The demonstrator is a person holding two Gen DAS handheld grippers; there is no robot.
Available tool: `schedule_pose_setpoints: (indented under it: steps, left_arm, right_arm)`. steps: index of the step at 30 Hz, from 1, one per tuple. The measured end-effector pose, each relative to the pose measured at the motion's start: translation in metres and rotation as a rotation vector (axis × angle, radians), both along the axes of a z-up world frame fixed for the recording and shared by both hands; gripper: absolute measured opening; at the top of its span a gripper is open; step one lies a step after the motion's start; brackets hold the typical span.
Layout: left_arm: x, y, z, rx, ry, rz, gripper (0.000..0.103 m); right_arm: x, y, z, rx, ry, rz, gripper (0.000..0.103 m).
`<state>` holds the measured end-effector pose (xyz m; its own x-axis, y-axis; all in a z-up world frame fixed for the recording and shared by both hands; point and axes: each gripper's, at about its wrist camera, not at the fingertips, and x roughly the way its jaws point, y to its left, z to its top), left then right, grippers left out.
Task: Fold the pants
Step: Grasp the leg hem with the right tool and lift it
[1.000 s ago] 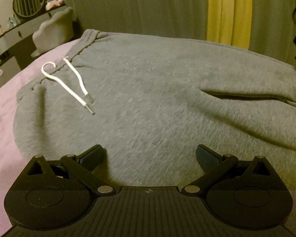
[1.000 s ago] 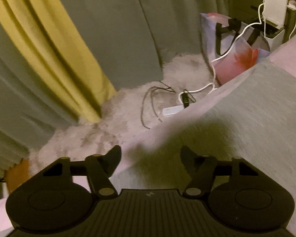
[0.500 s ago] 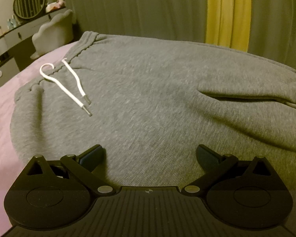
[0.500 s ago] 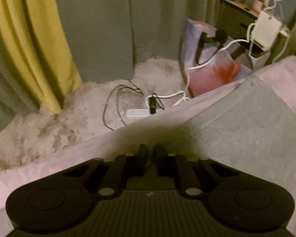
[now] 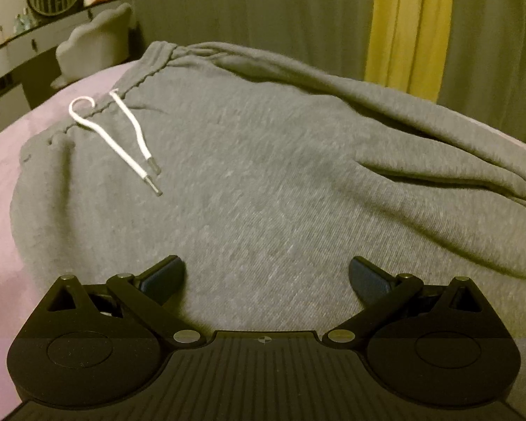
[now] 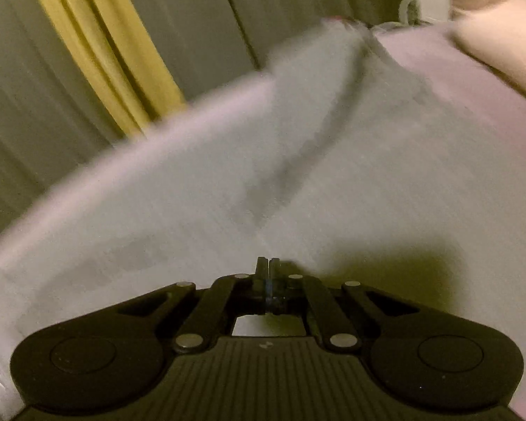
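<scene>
Gray curtains (image 5: 263, 7) with one yellow panel (image 5: 408, 24) hang across the back of the room, behind a bed with a pink cover (image 5: 3, 175) that fills the left edge of the left wrist view. Gray sweatpants (image 5: 263, 175) lie spread over the bed, waistband toward the upper left of the frame, with a white drawstring (image 5: 122, 137) trailing down onto the cloth. At the bottom of that frame the left gripper (image 5: 266, 273) has its fingers (image 5: 164, 273) spread wide apart above the fabric, holding nothing. In the right wrist view the right gripper (image 6: 267, 266) sits bottom center with its fingers pressed together; the picture is badly blurred, but they seem to pinch a fold of the sweatpants (image 6: 298, 175), which rise away from them in a crease toward the upper right. A pale pillow (image 6: 501, 31) lies in that frame's upper right corner. No writing can be read in either view.
</scene>
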<state>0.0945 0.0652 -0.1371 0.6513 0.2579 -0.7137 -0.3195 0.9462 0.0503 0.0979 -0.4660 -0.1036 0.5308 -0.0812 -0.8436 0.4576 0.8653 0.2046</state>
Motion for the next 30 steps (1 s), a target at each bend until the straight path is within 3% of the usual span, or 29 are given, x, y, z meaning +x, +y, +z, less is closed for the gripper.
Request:
schedule_pose_setpoints:
  steps: [2, 4, 6, 8, 9, 12, 14, 16, 17, 19, 21, 24, 27, 30]
  left_arm:
    - [-0.001, -0.001, 0.000, 0.006, -0.005, 0.003, 0.103]
    - [-0.002, -0.003, -0.001, 0.012, -0.011, 0.004, 0.103]
    - [-0.002, -0.003, 0.000, 0.014, -0.007, -0.002, 0.103]
    - [-0.003, -0.003, 0.000, 0.017, -0.007, -0.006, 0.103]
    - [-0.004, -0.003, 0.000, 0.021, -0.009, -0.006, 0.103]
    - [-0.005, -0.006, -0.001, 0.038, -0.019, -0.008, 0.103]
    - [-0.005, -0.006, -0.002, 0.037, -0.021, -0.009, 0.103]
    - [-0.005, -0.006, -0.001, 0.034, -0.020, -0.011, 0.103]
    - [-0.005, -0.005, -0.001, 0.034, -0.021, -0.011, 0.103]
    - [-0.005, -0.006, -0.001, 0.038, -0.024, -0.016, 0.103]
    - [-0.005, -0.005, -0.001, 0.036, -0.023, -0.019, 0.103]
    - [-0.005, -0.002, 0.002, 0.021, -0.019, -0.028, 0.103]
    - [-0.006, 0.009, 0.011, -0.022, -0.030, -0.019, 0.103]
    - [-0.010, 0.023, 0.033, -0.034, -0.086, 0.002, 0.103]
  right_arm:
    - [-0.003, -0.011, 0.007, 0.010, -0.028, -0.026, 0.002]
    - [0.010, -0.015, 0.029, -0.038, -0.131, -0.044, 0.003]
    - [0.029, -0.017, 0.041, -0.062, -0.187, -0.071, 0.024]
    - [0.058, -0.023, 0.042, -0.015, -0.199, -0.082, 0.036]
    - [0.074, -0.025, 0.039, -0.001, -0.195, -0.084, 0.037]
    - [0.115, -0.023, 0.029, -0.059, -0.136, -0.094, 0.037]
    - [0.136, -0.026, 0.014, -0.064, -0.041, -0.126, 0.037]
    - [0.146, -0.029, 0.001, -0.063, 0.039, -0.155, 0.034]
    - [0.144, -0.031, -0.001, -0.067, 0.030, -0.165, 0.033]
    - [0.146, -0.027, 0.001, -0.103, 0.013, -0.159, 0.009]
    - [0.145, -0.030, 0.001, -0.080, -0.028, -0.149, 0.005]
    - [0.118, -0.047, 0.014, 0.065, -0.154, -0.203, 0.004]
    - [0.064, -0.059, 0.044, 0.170, -0.327, -0.238, 0.004]
    - [0.005, -0.072, 0.066, 0.205, -0.406, -0.257, 0.002]
